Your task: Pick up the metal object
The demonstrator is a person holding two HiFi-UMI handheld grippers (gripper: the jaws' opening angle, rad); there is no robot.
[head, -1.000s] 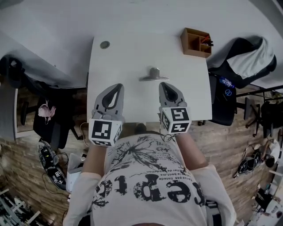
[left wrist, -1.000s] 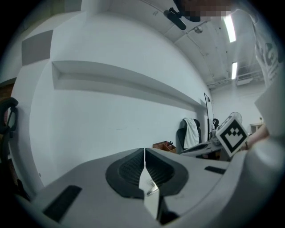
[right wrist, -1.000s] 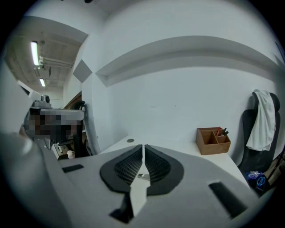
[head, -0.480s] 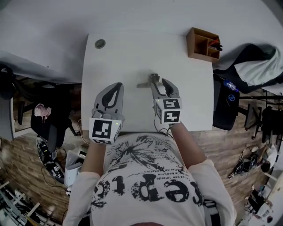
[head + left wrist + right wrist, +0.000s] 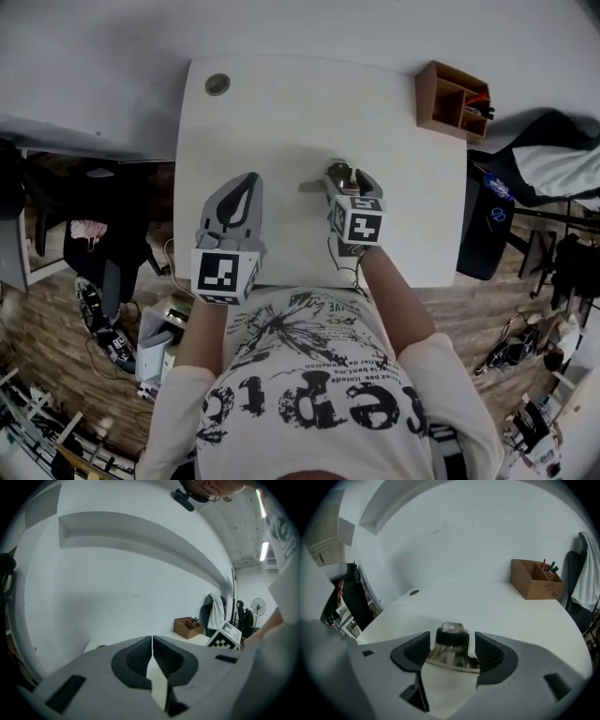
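The metal object [image 5: 314, 185], a shiny flared piece with a dark-ringed knob [image 5: 451, 646], lies on the white table [image 5: 281, 103] near its middle. My right gripper [image 5: 345, 178] is lowered over it and its jaws are opening. The knob stands between the two dark pads [image 5: 415, 651] with a gap on each side, so nothing presses on it. My left gripper [image 5: 246, 183] hovers to the left of the object, well apart from it. Its jaws [image 5: 152, 641] are shut with nothing between them.
A wooden desk organizer [image 5: 452, 101] with pens stands at the table's far right corner. A round cable grommet [image 5: 217, 83] sits at the far left. A chair draped with clothing [image 5: 539, 164] stands to the right of the table. A wall runs behind the table.
My right gripper moved forward from the table's near edge onto the metal object, and its jaws went from shut to wide around the knob. The left gripper stayed put.
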